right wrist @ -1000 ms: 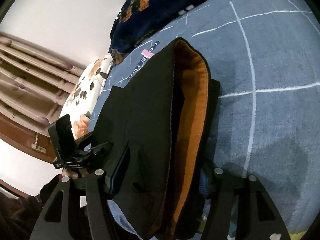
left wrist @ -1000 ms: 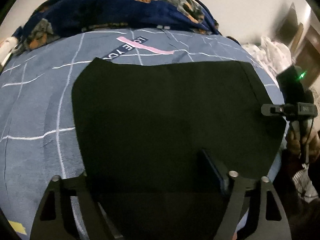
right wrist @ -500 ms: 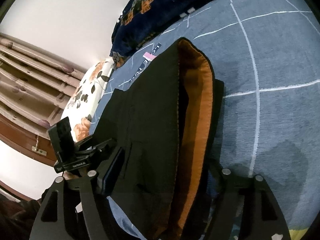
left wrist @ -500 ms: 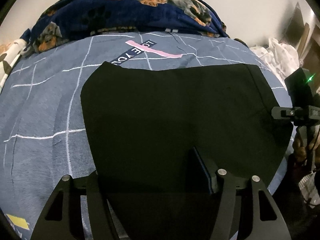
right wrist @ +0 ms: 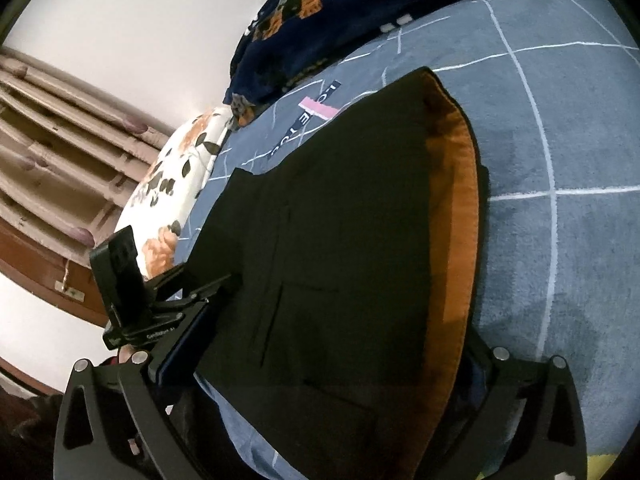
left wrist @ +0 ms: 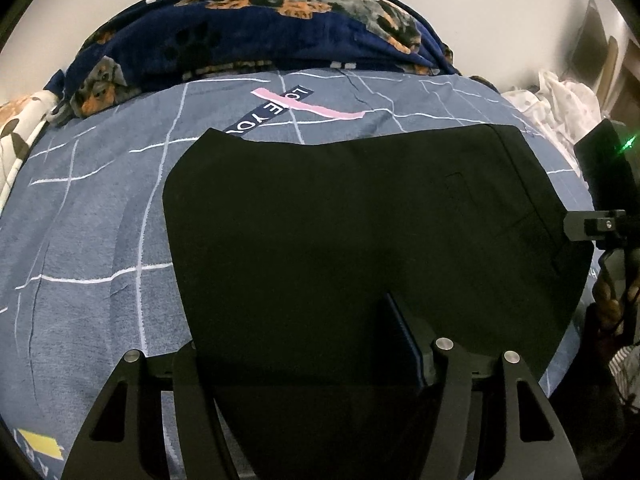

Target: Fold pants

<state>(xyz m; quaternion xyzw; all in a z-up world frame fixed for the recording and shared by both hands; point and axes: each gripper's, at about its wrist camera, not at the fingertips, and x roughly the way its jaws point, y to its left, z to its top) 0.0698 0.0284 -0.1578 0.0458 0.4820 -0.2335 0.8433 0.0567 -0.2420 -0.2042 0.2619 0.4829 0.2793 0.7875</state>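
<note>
Black pants [left wrist: 340, 220] lie folded and flat on the blue checked bedsheet [left wrist: 80, 240]. In the right wrist view the pants [right wrist: 340, 220] show an orange lining [right wrist: 460, 220] along the waist opening. My left gripper [left wrist: 292, 332] stands half-wide at the near edge, its left finger hidden under the cloth and its right finger [left wrist: 400, 336] on top. My right gripper [right wrist: 340, 332] straddles the waist end; its jaws are opening, wide apart, and the pads do not press the cloth. Each gripper appears in the other's view: the right gripper [left wrist: 600, 224] and the left gripper [right wrist: 160, 292].
A dark blue dog-print blanket [left wrist: 260, 28] is heaped at the far end of the bed. A floral pillow [right wrist: 172, 184] and a wooden headboard [right wrist: 60, 152] are on the left. White laundry [left wrist: 560, 100] lies at the far right. The bed edge runs just below both grippers.
The right gripper's fingers have spread wide apart around the waist end. The left gripper's fingers came a little closer together, and its view tilted up slightly. The pants lie as before.
</note>
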